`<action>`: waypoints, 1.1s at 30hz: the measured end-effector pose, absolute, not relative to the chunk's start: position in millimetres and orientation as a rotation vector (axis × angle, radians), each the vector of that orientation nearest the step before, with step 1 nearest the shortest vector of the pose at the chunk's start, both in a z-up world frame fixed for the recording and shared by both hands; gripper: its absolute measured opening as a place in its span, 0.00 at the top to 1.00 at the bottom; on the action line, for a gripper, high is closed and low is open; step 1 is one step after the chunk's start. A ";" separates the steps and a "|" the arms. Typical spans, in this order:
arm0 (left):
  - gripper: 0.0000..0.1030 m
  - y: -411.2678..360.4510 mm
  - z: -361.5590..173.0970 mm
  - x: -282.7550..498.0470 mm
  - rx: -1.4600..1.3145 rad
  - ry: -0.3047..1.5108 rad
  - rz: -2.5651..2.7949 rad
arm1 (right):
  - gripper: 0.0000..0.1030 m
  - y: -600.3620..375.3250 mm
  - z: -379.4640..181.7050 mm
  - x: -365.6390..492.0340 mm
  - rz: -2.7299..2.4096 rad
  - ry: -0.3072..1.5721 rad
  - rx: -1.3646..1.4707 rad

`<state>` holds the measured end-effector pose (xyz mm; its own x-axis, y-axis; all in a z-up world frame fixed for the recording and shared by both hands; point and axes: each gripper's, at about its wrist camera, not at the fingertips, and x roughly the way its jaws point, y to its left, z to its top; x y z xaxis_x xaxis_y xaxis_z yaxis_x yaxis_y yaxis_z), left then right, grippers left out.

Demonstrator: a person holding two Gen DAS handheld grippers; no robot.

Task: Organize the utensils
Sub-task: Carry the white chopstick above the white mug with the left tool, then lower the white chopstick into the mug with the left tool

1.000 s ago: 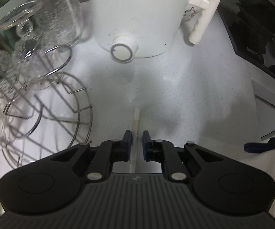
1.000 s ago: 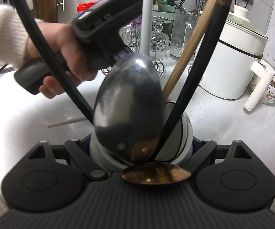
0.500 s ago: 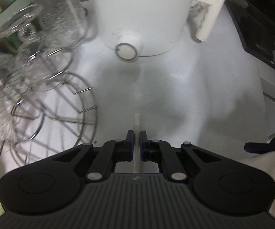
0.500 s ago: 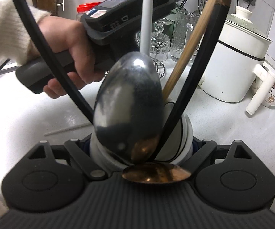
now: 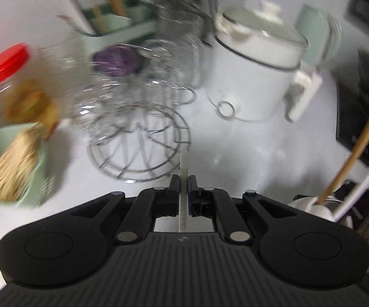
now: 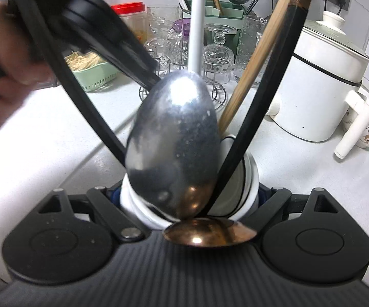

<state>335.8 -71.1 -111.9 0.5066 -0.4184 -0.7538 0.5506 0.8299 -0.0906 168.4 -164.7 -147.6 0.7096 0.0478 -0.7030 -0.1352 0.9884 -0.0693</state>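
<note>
My left gripper (image 5: 183, 183) is shut on a thin white chopstick (image 5: 184, 163) and holds it above the white counter. The chopstick sticks out forward between the pads. My right gripper (image 6: 189, 197) is shut on a white cup with a dark stripe (image 6: 245, 176). The cup holds a silver spoon (image 6: 174, 143), a copper spoon (image 6: 210, 232), black chopsticks (image 6: 269, 87) and a wooden chopstick (image 6: 256, 58). The left gripper body (image 6: 102, 33) and the hand that holds it show at the upper left of the right wrist view. The cup (image 5: 312, 207) shows at the right edge of the left wrist view.
A white electric pot (image 5: 251, 71) (image 6: 320, 81) stands at the back right. A wire rack with glasses (image 5: 138, 138) (image 6: 215, 56), a green basket (image 5: 10, 163) (image 6: 92, 71), a red-lidded jar (image 5: 10, 64) and a green utensil holder (image 5: 115, 23) stand at the back.
My left gripper has closed on the white chopstick, lifted it off the counter and tilted up, blurring its view. The right gripper and cup have stayed still.
</note>
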 end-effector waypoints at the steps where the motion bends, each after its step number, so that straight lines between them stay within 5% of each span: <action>1: 0.94 -63.2 -108.3 330.7 0.146 0.853 -0.568 | 0.11 -164.5 -147.5 168.4 0.105 0.777 -0.120; 33: 0.94 -2.4 -6.7 212.6 -0.127 0.598 -0.341 | 0.11 -158.1 -147.8 177.5 0.165 0.777 -0.142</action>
